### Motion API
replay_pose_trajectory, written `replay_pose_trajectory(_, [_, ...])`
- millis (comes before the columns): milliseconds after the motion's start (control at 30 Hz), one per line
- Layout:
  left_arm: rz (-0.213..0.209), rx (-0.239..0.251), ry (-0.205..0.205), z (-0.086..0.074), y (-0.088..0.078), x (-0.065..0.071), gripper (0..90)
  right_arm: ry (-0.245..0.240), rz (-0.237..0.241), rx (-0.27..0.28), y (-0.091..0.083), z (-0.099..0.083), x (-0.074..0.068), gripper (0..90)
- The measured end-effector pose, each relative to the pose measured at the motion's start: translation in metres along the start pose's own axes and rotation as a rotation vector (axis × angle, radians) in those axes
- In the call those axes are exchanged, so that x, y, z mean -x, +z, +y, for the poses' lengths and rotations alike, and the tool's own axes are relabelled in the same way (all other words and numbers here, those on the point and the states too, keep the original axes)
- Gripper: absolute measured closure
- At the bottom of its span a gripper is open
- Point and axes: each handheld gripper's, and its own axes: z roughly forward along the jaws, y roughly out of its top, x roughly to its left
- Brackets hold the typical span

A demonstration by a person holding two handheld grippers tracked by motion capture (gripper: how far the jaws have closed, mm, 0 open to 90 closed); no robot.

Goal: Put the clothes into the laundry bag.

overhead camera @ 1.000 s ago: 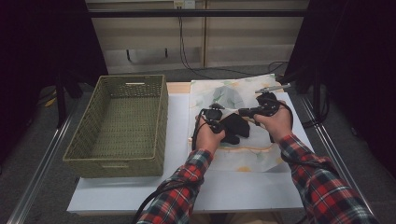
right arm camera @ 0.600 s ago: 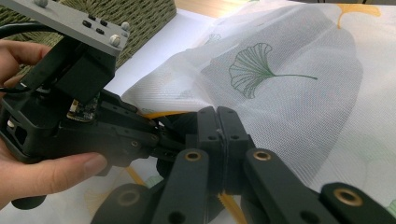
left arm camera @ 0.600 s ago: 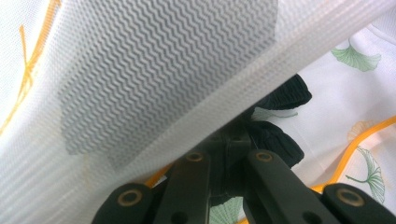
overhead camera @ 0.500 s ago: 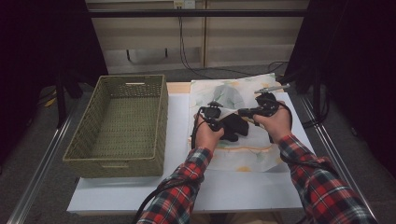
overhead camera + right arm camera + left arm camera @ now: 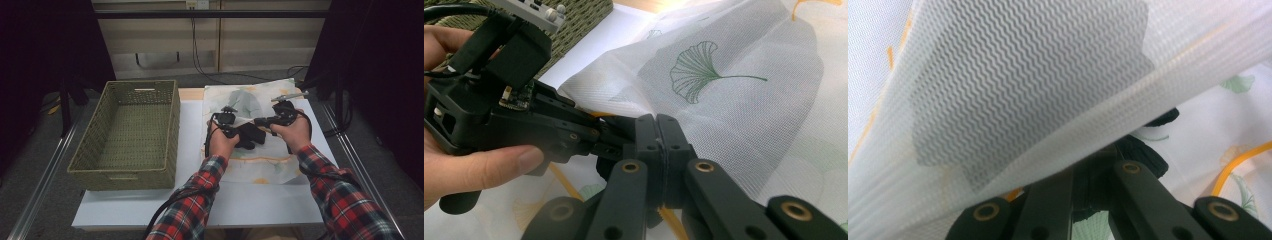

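Note:
A white cloth (image 5: 260,165) printed with green ginkgo leaves and orange lines lies spread on the table, right of the basket. Both grippers meet over its middle, jaws pointing at each other. My left gripper (image 5: 251,135) is shut, and a raised fold of the cloth (image 5: 1023,90) drapes over its jaw tips and hides them. My right gripper (image 5: 657,120) is shut too, its jaws pressed together at the foot of the lifted fold (image 5: 744,100). The left gripper (image 5: 614,135), held in a hand, sits just to its left. From above, the right gripper (image 5: 259,121) comes in from the right.
An empty woven basket (image 5: 125,90) stands on the left half of the white table (image 5: 240,200). Metal rails run along both sides of the table. Cables hang at the back wall. Dark curtains flank the table.

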Motion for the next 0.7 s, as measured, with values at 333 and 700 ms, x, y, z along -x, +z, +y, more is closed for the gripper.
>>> replay_pose_trajectory(333, [0.024, 0.057, 0.016, 0.0031, 0.0042, 0.0002, 89.2, 0.001, 0.003, -0.008, 0.0021, -0.0026, 0.0014, 90.0])
replay_pose_trajectory(700, [-0.013, 0.020, 0.023, 0.0002, 0.0009, 0.0003, 71.9, 0.006, 0.008, -0.013, 0.0017, -0.0028, 0.0012, 90.0])
